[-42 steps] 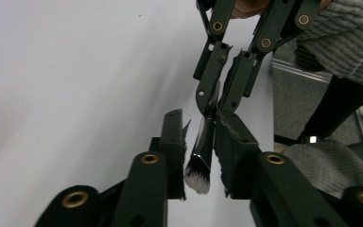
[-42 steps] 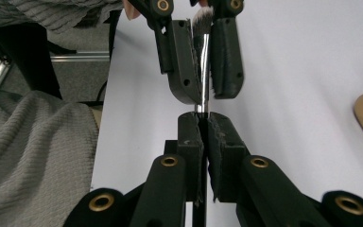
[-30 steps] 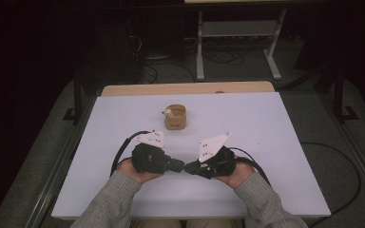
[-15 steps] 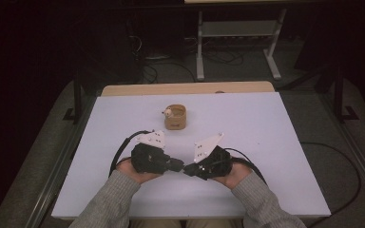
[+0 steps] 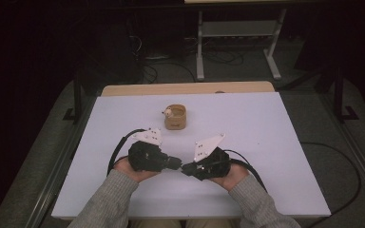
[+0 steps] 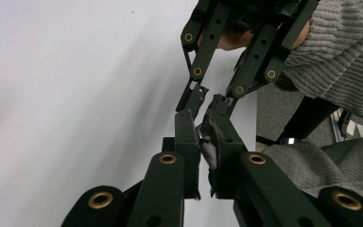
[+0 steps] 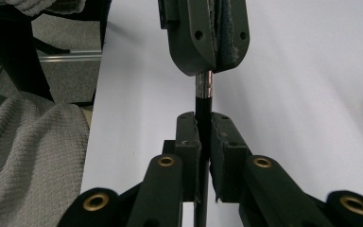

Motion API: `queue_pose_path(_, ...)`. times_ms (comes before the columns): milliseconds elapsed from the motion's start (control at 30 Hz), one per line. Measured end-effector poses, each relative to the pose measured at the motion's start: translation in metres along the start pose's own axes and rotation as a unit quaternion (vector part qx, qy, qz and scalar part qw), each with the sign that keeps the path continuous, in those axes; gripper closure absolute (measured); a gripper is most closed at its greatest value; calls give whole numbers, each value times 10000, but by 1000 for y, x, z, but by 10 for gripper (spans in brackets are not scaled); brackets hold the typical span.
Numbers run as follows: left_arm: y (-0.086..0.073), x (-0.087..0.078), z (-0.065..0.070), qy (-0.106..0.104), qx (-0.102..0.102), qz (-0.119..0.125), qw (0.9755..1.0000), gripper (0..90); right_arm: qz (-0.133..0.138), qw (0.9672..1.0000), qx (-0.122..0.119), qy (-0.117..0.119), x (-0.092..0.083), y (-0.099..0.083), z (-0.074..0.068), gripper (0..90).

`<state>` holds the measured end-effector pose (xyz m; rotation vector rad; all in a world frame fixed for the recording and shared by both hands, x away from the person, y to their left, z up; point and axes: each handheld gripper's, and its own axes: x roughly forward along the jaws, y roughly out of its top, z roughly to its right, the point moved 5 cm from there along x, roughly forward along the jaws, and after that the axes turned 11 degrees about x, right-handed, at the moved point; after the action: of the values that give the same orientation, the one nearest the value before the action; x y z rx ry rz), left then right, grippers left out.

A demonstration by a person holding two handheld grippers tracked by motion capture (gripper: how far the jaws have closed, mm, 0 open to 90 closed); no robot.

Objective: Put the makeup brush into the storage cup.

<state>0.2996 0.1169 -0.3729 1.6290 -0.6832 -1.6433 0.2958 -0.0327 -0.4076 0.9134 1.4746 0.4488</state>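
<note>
My two grippers meet tip to tip over the front middle of the white table (image 5: 266,142). A thin black stick with a silver collar (image 7: 203,101) bridges them. The left gripper (image 5: 178,164) (image 6: 202,118) is shut on the collar end, where a bit of white fuzz shows between its pads. In the right gripper view the left gripper (image 7: 207,71) comes down from the top. The right gripper (image 5: 185,168) (image 7: 204,120) has the black shaft between its pads; its jaws have just been opening slightly, still hugging the shaft. From the left gripper view, the right gripper (image 6: 207,99) faces me.
A small round wooden cup (image 5: 175,117) with a white bit on its rim stands behind the grippers at mid table. A wooden strip (image 5: 185,88) borders the far edge. A metal stand (image 5: 237,33) and cables lie on the floor beyond. Grey sleeves (image 5: 104,199) enter from the front.
The right gripper has edged slightly left toward the left gripper. The left hand and the wooden cup have stayed put.
</note>
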Motion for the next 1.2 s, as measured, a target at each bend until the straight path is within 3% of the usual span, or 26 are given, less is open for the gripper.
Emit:
queue_pose_path(100, -1, 0, 0, 82, 42, -131, 9999, 839, -121, 9999, 43, -75, 1, 0, 1, 752)
queue_pose_path(367, 1, 5, 0, 162, 106, -332, 9993, 839, -205, 9997, 9, -122, 1, 7, -2, 787)
queue_pose_path(467, 2, 5, 2, 132, 132, -317, 9993, 838, -226, 9997, 28, -100, 3, 9, -2, 818)
queue_pose_path(633, 2, 3, 3, 98, 169, -297, 9994, 826, -204, 9996, 116, 137, 2, 9, -2, 830)
queue_pose_path(800, 0, -6, 0, 257, 123, -218, 9994, 732, -329, 9991, 181, 189, 2, 5, 2, 832)
queue_pose_path(967, -3, -18, -2, 446, 74, -114, 9989, 651, -285, 9987, 351, 216, -5, 2, 10, 833)
queue_pose_path(1200, -11, -28, -4, 600, -8, -51, 9982, 617, -179, 9975, 659, 190, -17, -2, 25, 833)
